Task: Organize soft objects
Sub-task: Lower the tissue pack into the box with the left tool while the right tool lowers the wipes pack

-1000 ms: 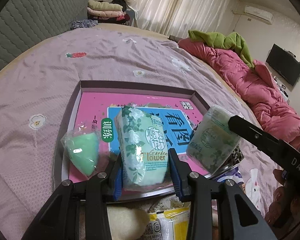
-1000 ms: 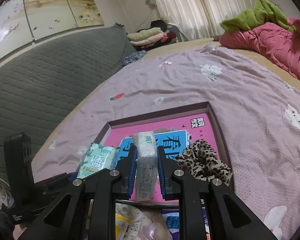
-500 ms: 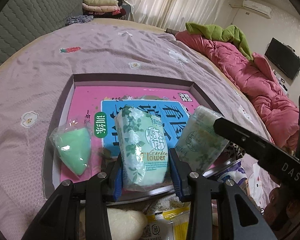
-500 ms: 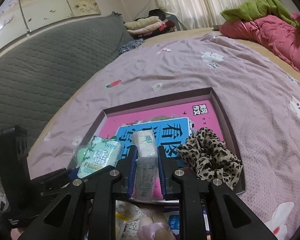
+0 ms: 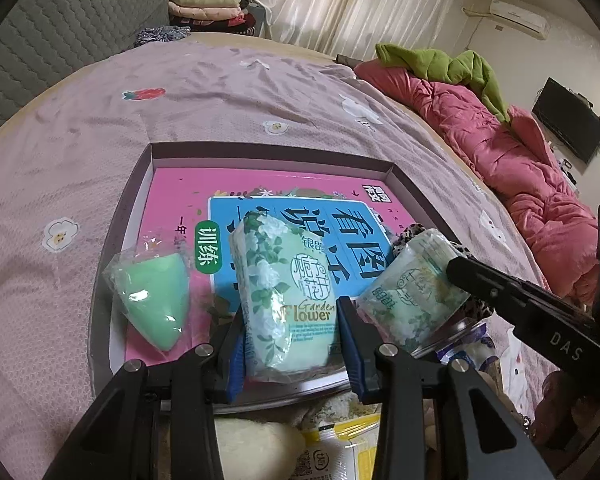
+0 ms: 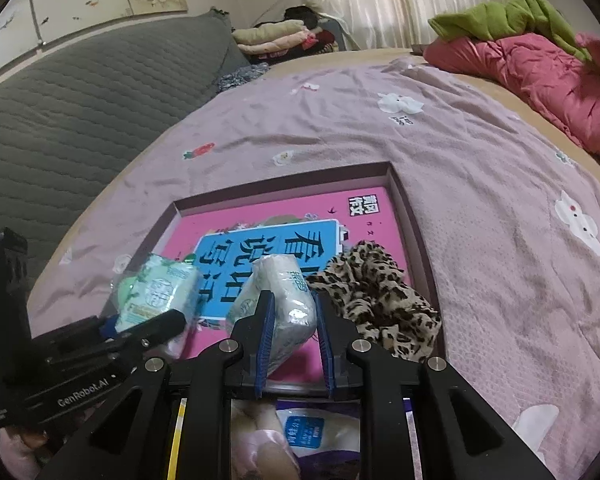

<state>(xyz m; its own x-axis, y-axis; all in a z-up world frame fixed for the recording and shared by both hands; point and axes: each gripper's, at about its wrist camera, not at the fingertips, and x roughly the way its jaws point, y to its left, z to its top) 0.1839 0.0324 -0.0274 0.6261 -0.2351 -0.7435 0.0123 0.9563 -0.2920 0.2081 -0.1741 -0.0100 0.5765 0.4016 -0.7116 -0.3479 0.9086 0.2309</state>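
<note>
My left gripper is shut on a green floral tissue pack, held over the near edge of a shallow purple box lid lined with a pink and blue sheet. My right gripper holds a second tissue pack between its pads, tilted over the same lid; that pack also shows in the left wrist view. A green sponge in a clear wrapper lies at the lid's near left. A leopard-print scrunchie lies at its near right.
The lid rests on a mauve bedspread. A pink quilt with a green garment lies along the right. A grey padded headboard is at left. A pile of packets and soft items sits just under the grippers.
Both grippers moved forward and down toward the lid with their packs. The right pack has tilted and its pads look a little wider apart.
</note>
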